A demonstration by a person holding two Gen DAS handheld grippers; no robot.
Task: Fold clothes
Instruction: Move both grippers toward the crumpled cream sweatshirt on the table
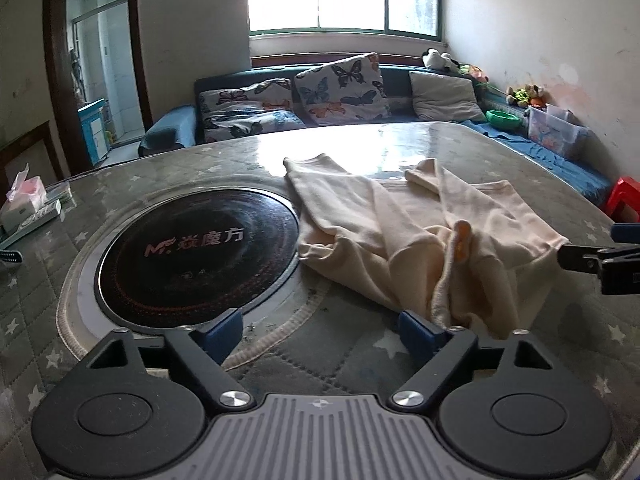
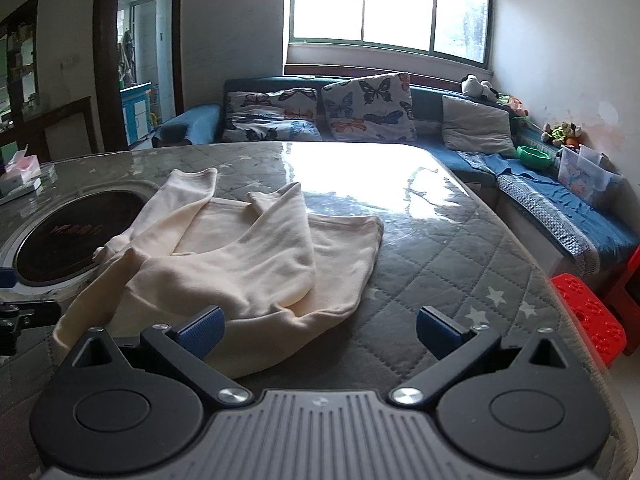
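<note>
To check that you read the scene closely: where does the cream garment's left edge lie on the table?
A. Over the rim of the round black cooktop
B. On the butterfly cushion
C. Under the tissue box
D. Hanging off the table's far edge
A: the cream garment overlaps the right rim of the round black cooktop set into the table.

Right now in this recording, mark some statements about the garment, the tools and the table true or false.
1. Both tools are shut on the cream garment. False: the left tool and right tool are open, holding nothing.
2. The garment partly overlaps the round black cooktop. True.
3. The garment is folded into a neat square. False: it lies rumpled, sleeves crossed over it.
4. A tissue box sits at the table's left edge. True.
</note>
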